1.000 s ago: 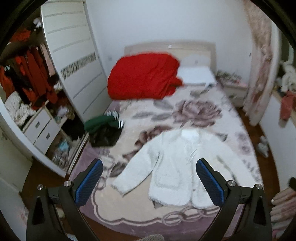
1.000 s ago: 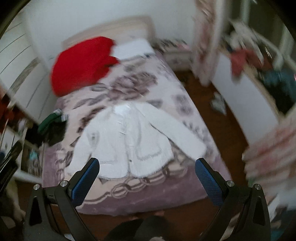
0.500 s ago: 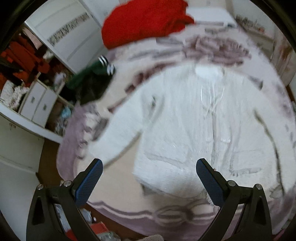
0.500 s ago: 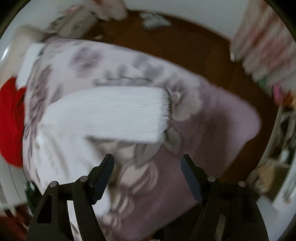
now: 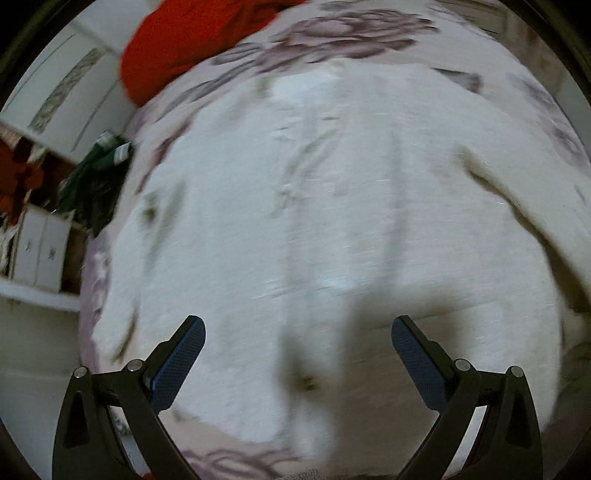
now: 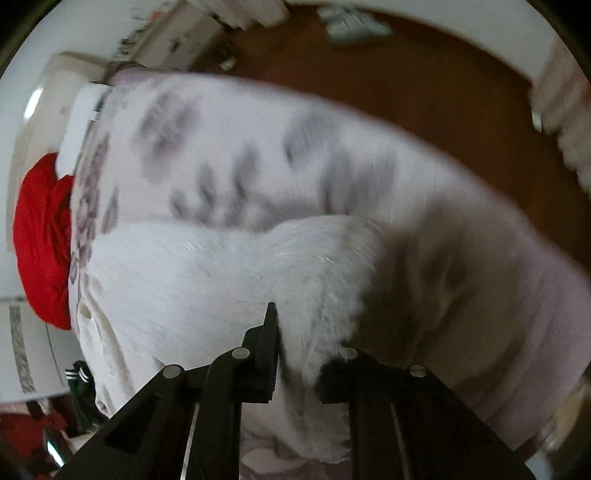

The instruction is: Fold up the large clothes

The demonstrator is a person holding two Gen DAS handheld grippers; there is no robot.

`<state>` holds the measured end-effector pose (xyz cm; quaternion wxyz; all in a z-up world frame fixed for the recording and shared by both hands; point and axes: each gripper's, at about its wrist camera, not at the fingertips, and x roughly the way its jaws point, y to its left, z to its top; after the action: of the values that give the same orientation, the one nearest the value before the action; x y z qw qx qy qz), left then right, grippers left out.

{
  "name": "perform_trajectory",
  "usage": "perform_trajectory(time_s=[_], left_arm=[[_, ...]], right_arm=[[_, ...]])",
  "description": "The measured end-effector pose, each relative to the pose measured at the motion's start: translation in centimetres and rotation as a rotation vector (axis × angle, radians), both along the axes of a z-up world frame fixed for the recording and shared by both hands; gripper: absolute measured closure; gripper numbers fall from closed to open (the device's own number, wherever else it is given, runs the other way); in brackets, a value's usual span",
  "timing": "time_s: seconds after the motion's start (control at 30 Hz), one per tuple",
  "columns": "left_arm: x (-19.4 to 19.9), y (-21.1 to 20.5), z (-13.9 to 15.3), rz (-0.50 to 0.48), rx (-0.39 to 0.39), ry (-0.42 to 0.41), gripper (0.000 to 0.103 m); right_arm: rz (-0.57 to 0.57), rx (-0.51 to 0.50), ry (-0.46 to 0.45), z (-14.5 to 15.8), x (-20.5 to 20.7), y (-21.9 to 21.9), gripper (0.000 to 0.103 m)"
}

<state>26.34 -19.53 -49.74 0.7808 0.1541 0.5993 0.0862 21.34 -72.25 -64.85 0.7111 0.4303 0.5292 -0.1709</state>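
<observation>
**White fleece jacket on the bed, right tool closing on a sleeve**

In the left wrist view, at the far left stands a white wardrobe [image 5: 55, 92] with red clothes [image 5: 22, 177] hanging in its open part and white drawers [image 5: 40, 251] below. A dark green garment with white stripes [image 5: 99, 173] lies at the left edge of the bed. Further back a red blanket [image 5: 192, 40] is bunched at the head of the bed. The white fleece jacket [image 5: 332, 203] lies spread flat on the floral bedspread [image 5: 351, 33] and fills most of the view, its front facing up; one sleeve runs off toward the right edge. The left tool [image 5: 297, 345] hangs just above the lower part of the jacket with its blue-padded fingers [image 5: 177, 362] standing wide apart and nothing between them. The picture is blurred, so I cannot tell whether the tips touch the fabric.

In the right wrist view, the red blanket [image 6: 44, 240] sits at the left and a white pillow [image 6: 79, 125] above it. The jacket's sleeve [image 6: 229, 280] stretches across the bedspread [image 6: 258, 140] toward the middle. The right tool [image 6: 306, 354] is closing on the sleeve's cuff end: the fleece is bunched between its black fingers [image 6: 267, 354], which stand close together with the fabric pinched in the gap. To the right lies the brown wooden floor [image 6: 424, 81].
</observation>
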Motion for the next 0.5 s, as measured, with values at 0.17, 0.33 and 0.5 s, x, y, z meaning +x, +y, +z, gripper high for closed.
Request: perform_trajectory(time_s=[0.17, 0.33, 0.5], left_arm=[[0.6, -3.8, -2.7, -0.076, -0.005, 0.028, 0.0], [-0.3, -4.7, -6.0, -0.097, 0.019, 0.102, 0.0], [-2.1, -4.0, -7.7, -0.126, 0.001, 0.134, 0.0]], right_arm=[[0.052, -0.14, -0.078, 4.6, 3.4, -3.4, 0.088], [0.07, -0.089, 0.084, 1.2, 3.7, -4.9, 0.066], [-0.182, 0.109, 0.008, 0.8, -4.8, -3.2, 0.047]])
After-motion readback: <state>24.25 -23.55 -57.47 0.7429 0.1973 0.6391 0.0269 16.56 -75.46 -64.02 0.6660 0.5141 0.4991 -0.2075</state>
